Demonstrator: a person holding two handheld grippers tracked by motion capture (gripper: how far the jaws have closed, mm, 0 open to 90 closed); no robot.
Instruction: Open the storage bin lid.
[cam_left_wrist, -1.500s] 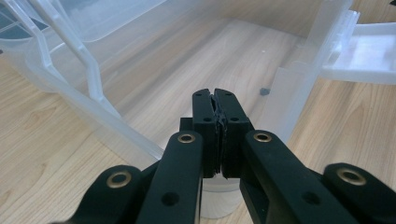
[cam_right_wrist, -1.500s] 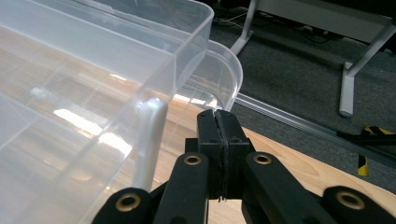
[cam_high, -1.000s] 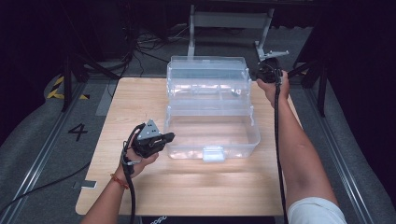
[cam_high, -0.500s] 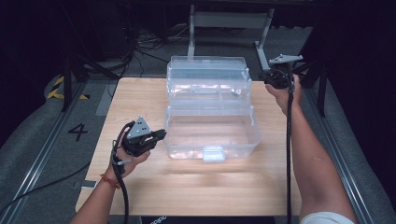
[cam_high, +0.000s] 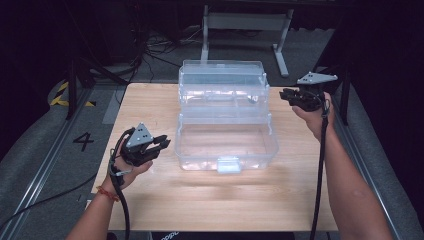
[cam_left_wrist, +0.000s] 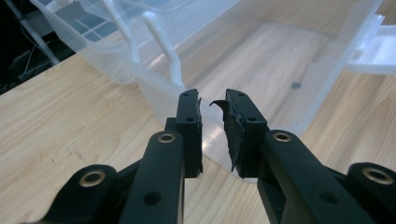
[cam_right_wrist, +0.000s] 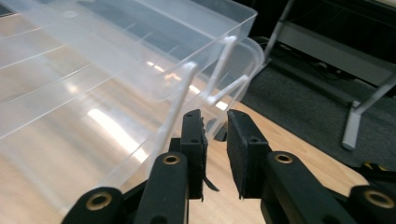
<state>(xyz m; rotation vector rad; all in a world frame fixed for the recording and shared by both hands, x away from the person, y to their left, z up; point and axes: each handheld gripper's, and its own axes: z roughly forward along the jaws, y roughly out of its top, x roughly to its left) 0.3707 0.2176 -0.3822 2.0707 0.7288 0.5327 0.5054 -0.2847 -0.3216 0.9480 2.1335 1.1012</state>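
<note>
A clear plastic storage box (cam_high: 225, 145) stands open on the middle of the wooden table (cam_high: 200, 200), its tiered upper tray (cam_high: 222, 82) swung up and back. My left gripper (cam_high: 162, 142) hovers just left of the box's front left corner, apart from it. Seen in the left gripper view, its jaws (cam_left_wrist: 212, 100) have just been opening to a narrow gap with nothing between them, and the box wall (cam_left_wrist: 261, 56) lies beyond. My right gripper (cam_high: 285, 94) is held off the tray's right end. Its jaws (cam_right_wrist: 215, 116) have also just been opening, empty, facing the tray's hinge arms (cam_right_wrist: 219, 70).
A grey metal stand (cam_high: 245, 20) rises behind the table's far edge. Cables (cam_high: 150, 45) lie on the dark floor at the back left. A painted "4" (cam_high: 83, 141) and yellow-black tape (cam_high: 62, 92) mark the floor at left. Bare wood runs along the table's front.
Both grippers have drawn away from the box: the right one moved out to the right from the tray's corner, the left one slightly out to the left. Both jaw pairs parted a little.
</note>
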